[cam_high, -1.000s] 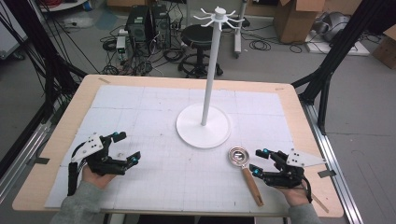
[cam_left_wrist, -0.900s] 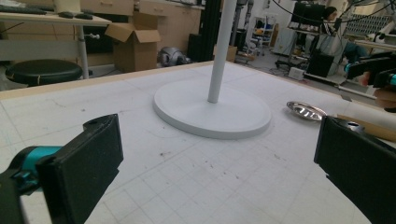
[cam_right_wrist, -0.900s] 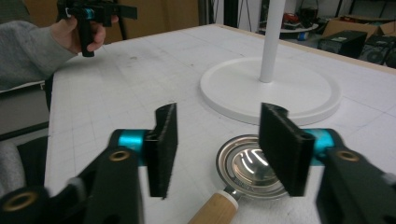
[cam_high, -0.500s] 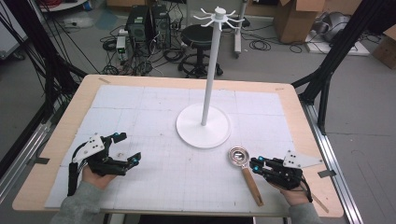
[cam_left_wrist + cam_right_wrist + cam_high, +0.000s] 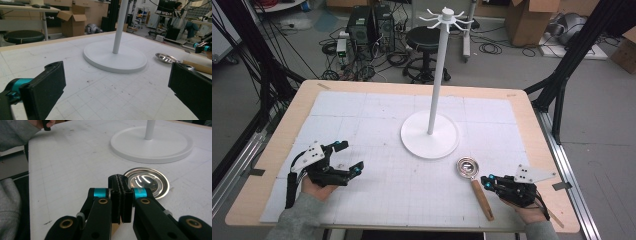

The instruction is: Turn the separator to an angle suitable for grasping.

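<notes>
Since the earlier high view, the right gripper (image 5: pixel 488 181) has brought its jaws together: a second ago they stood apart on either side of the ladle's wooden handle (image 5: pixel 482 199), and they have just been closing on it. In the right gripper view we see the two black pads (image 5: pixel 121 192) pressed face to face with almost no gap, and a sliver of the wooden handle shows directly beneath them; we therefore read this claw as clamped on the handle near its upper end. Neither hand has shifted its place on the table.

The ladle lies flat on the white gridded mat (image 5: pixel 377 120), its steel bowl (image 5: pixel 467 167) pointing toward the round base of the white hanging stand (image 5: pixel 430 134) and lying just beside it without touching. The handle runs back toward the person's edge of the wooden table (image 5: pixel 542 150).

The left gripper (image 5: pixel 346 157) rests on the mat at the left, well apart from the ladle. In the left gripper view its jaws stand wide apart with nothing between them, and we see the stand's base and the steel bowl (image 5: pixel 166 57) beyond.
</notes>
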Demonstrator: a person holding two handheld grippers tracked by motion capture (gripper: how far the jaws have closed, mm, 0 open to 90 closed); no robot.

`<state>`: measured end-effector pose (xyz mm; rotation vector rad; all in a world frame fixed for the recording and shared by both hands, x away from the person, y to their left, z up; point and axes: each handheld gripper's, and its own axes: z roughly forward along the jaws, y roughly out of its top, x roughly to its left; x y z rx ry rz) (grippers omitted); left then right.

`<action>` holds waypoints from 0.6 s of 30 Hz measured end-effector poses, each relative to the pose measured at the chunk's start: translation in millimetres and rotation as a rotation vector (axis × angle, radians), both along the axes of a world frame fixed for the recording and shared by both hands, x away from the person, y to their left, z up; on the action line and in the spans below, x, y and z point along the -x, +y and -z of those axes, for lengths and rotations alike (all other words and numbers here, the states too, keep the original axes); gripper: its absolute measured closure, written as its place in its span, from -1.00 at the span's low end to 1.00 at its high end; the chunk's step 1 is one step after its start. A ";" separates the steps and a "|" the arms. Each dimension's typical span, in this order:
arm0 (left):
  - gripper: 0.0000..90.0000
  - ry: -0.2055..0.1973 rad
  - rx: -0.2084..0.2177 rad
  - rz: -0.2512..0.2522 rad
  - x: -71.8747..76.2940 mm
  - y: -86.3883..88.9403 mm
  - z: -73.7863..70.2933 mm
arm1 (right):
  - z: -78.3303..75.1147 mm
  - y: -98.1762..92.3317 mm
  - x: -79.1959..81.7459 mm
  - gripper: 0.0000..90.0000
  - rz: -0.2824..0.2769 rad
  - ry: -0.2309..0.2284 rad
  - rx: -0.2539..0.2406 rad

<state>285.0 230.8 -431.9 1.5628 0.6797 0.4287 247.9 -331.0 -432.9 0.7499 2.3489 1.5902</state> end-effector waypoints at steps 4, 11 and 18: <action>-0.96 -0.004 -0.015 0.007 1.0 -1.3 0.2 | 3.3 -0.9 -1.8 1.00 0.000 0.023 0.022; -0.96 -0.007 -0.015 0.005 1.4 -1.1 0.0 | 7.4 -6.7 -3.1 1.00 0.020 0.071 0.053; -0.96 -0.008 -0.042 0.014 3.9 -2.3 -0.1 | 11.1 -7.2 -4.6 1.00 0.020 0.109 0.085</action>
